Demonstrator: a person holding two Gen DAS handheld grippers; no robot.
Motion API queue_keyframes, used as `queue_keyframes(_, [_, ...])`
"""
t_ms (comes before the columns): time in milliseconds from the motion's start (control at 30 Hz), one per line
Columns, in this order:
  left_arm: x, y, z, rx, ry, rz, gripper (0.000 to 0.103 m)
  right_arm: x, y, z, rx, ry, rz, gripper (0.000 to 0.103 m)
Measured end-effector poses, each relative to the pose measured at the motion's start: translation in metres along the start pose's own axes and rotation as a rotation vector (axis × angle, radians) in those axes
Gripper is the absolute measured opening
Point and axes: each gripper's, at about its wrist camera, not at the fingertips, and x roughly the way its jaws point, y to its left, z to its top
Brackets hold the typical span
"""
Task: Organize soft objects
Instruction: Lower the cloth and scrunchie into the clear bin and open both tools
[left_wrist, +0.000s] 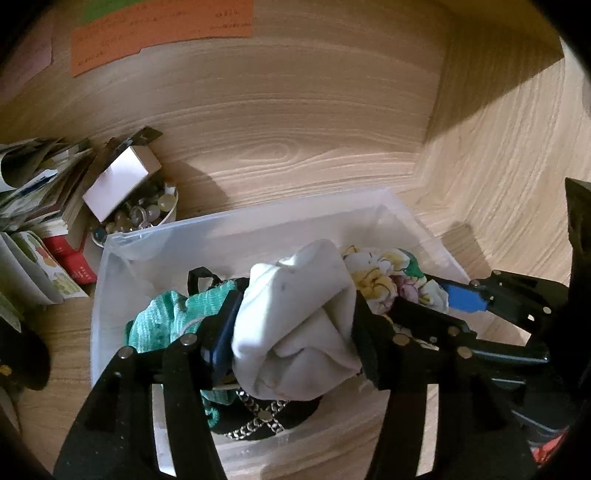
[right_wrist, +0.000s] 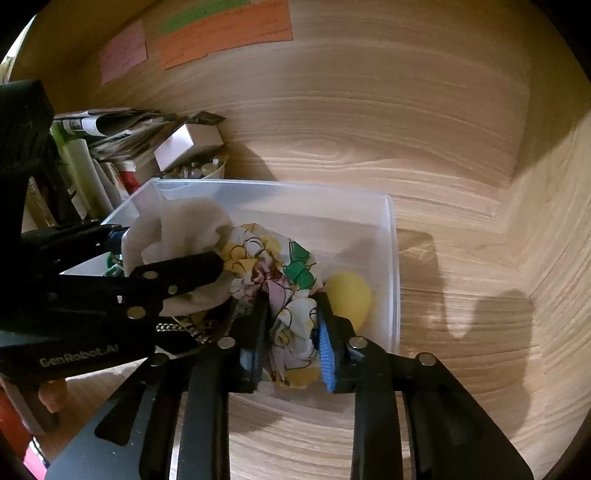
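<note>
A clear plastic bin (left_wrist: 258, 225) (right_wrist: 391, 243) sits on the wooden surface with soft things in it. My left gripper (left_wrist: 295, 314) is shut on a bunched white cloth (left_wrist: 299, 310), also seen in the right wrist view (right_wrist: 177, 236), held over the bin. My right gripper (right_wrist: 291, 317) is shut on a crumpled floral cloth (right_wrist: 273, 266) (left_wrist: 388, 273) beside the white one. In the bin lie a green knit cloth (left_wrist: 166, 317), a black item with a metal chain (left_wrist: 258, 424) and a yellow soft ball (right_wrist: 351, 295).
Left of the bin stand stacked books and magazines (left_wrist: 37, 192), a small white box (left_wrist: 118, 181) and a bowl of glass beads (left_wrist: 147, 214). Coloured paper notes (right_wrist: 221, 33) hang on the wooden back wall. A wooden side wall (right_wrist: 554, 221) rises to the right.
</note>
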Motion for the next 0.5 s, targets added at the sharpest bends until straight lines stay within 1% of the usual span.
queue_keyframes(33, [-0.004,0.001,0.0,-0.005,-0.004,-0.009,0.065,-0.001,0.0,0.0,0.003,-0.001,0.002,0.029])
queue_keyframes(67, [-0.008,0.001,0.0,-0.008,-0.015,-0.019,0.071,-0.003,-0.001,0.0,0.003,-0.003,0.002,0.034])
queue_keyframes(100, [-0.013,0.002,0.0,-0.011,-0.026,-0.022,0.074,-0.007,-0.001,-0.001,0.001,-0.012,0.005,0.042])
queue_keyframes(133, [-0.017,0.003,0.0,-0.011,-0.042,-0.02,0.077,-0.009,-0.001,-0.001,-0.001,-0.022,0.01,0.045])
queue_keyframes(167, [-0.02,0.003,0.0,-0.01,-0.058,-0.015,0.078,-0.014,0.0,-0.001,-0.007,-0.04,0.008,0.049])
queue_keyframes(367, [-0.056,0.005,-0.009,-0.011,-0.139,0.019,0.08,-0.037,0.004,-0.001,-0.027,-0.094,-0.001,0.052])
queue_keyframes(400, [-0.064,0.006,-0.012,-0.011,-0.163,0.034,0.08,-0.043,0.005,-0.001,-0.025,-0.11,0.001,0.055])
queue_keyframes(467, [-0.078,0.008,-0.015,-0.006,-0.2,0.055,0.084,-0.052,0.007,-0.001,-0.018,-0.142,0.013,0.059])
queue_keyframes(500, [-0.085,0.008,-0.016,-0.002,-0.221,0.066,0.085,-0.058,0.008,-0.002,-0.016,-0.16,0.018,0.06])
